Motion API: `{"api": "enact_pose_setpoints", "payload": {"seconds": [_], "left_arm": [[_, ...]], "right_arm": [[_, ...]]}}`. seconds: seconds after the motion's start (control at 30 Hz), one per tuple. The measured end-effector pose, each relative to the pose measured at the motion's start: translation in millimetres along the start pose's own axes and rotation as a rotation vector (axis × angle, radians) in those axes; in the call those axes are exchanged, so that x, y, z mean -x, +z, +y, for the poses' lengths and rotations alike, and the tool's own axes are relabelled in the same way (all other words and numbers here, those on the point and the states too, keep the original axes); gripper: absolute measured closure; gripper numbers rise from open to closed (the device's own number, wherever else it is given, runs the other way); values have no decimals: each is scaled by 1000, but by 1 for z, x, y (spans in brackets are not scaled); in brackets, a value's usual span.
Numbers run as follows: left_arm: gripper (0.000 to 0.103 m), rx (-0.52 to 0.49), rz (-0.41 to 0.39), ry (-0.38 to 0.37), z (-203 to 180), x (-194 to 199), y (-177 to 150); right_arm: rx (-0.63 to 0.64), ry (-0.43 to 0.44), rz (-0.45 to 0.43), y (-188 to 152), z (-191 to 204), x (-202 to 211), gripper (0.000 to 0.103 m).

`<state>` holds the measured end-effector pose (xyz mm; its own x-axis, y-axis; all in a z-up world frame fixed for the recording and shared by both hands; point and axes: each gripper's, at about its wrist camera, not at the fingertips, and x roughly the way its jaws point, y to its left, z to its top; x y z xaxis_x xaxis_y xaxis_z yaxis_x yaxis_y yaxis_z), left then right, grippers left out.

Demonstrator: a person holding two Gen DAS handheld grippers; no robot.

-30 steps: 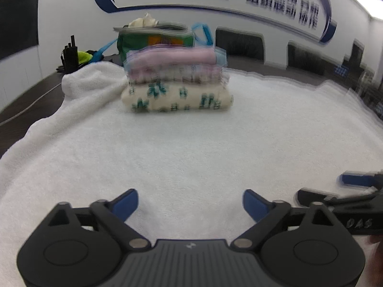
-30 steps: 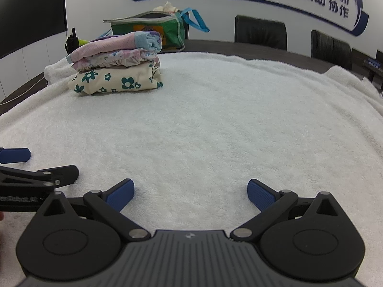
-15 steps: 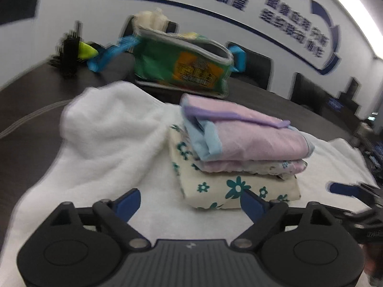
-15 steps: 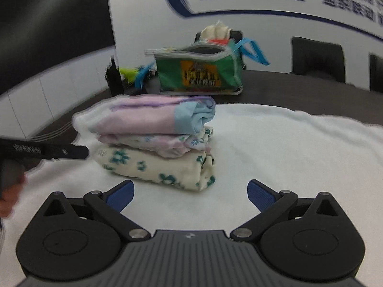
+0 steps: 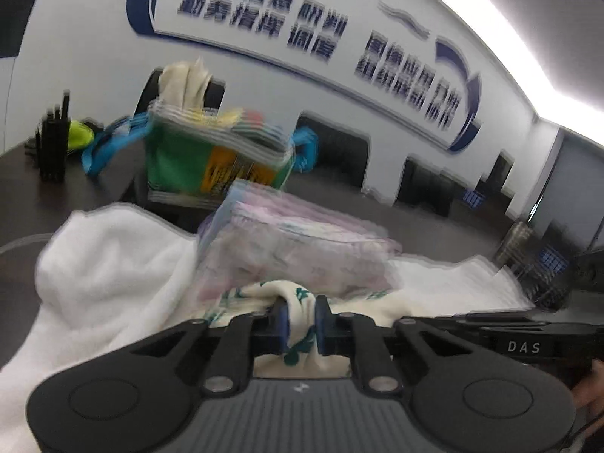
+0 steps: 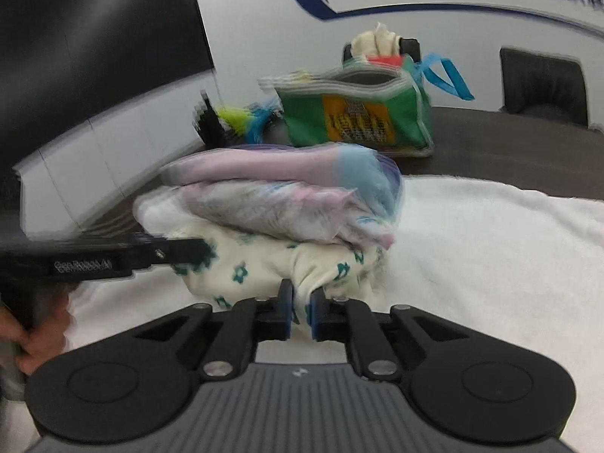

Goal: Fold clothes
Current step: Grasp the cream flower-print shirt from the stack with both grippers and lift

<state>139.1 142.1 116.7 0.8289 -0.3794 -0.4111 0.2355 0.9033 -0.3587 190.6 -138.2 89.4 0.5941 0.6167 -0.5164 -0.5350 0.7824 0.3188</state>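
A stack of three folded garments lies on a white towel (image 5: 105, 264) (image 6: 490, 245). At the bottom is a cream garment with teal flowers (image 5: 260, 292) (image 6: 256, 260). On it rest a pale flowered piece (image 6: 271, 207) and a pink one with blue trim (image 5: 294, 249) (image 6: 264, 166). My left gripper (image 5: 300, 309) has its jaws closing, and a fold of the cream garment's near edge is pinched between the pads. My right gripper (image 6: 302, 298) is closing the same way on another fold of that garment, at its right corner. Both views are blurred.
A green bag (image 5: 211, 158) (image 6: 355, 113) stuffed with clothes stands behind the stack on the dark table (image 6: 509, 143). Black radios (image 5: 53, 143) stand at the far left. Black chairs (image 6: 543, 79) line the wall. A hand (image 6: 41, 343) holds the left gripper.
Both grippers moved up the towel to the stack, then went from wide open to pinching the cream flowered garment. The stack now sits close in both views.
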Motion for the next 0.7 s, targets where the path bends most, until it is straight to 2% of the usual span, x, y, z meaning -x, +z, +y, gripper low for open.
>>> {"api": "enact_pose_setpoints", "payload": {"seconds": [0.07, 0.13, 0.23, 0.3, 0.33, 0.4, 0.43, 0.47, 0.5, 0.53, 0.57, 0.6, 0.67, 0.7], "left_arm": [[91, -19, -61, -44, -21, 46, -3], [91, -37, -119, -87, -40, 92, -15], [91, -60, -204, -141, -60, 145, -33], [91, -80, -250, -163, -74, 173, -39], [91, -79, -255, -173, -82, 182, -39], [89, -90, -245, -174, -93, 191, -39], [83, -94, -230, -165, -96, 191, -40], [80, -77, -204, -140, -94, 185, -43], [62, -60, -170, -105, -89, 177, -50], [43, -59, -135, -40, -84, 165, -63], [41, -57, -100, 24, -79, 154, -76], [47, -55, -65, 85, -74, 144, -89], [49, -45, -2, 162, -66, 140, -123], [49, -34, 16, 134, -64, 146, -139]], "right_arm": [[-2, 96, -47, 9, 17, 41, 96], [59, 145, -98, 3, 40, 85, 96], [130, 180, -198, -23, 75, 153, 96], [104, 239, -253, -34, 84, 189, 97], [90, 271, -275, -37, 86, 203, 97], [47, 276, -292, -41, 85, 220, 97], [25, 275, -299, -42, 84, 228, 97], [0, 252, -286, -45, 81, 229, 95], [-29, 190, -254, -50, 75, 221, 92], [-59, 121, -219, -56, 69, 212, 69], [-64, 24, -162, -64, 64, 197, 36], [-56, -52, -123, -75, 58, 186, 31], [-22, -161, -91, -103, 47, 174, 31], [10, -194, -87, -117, 44, 174, 31]]}}
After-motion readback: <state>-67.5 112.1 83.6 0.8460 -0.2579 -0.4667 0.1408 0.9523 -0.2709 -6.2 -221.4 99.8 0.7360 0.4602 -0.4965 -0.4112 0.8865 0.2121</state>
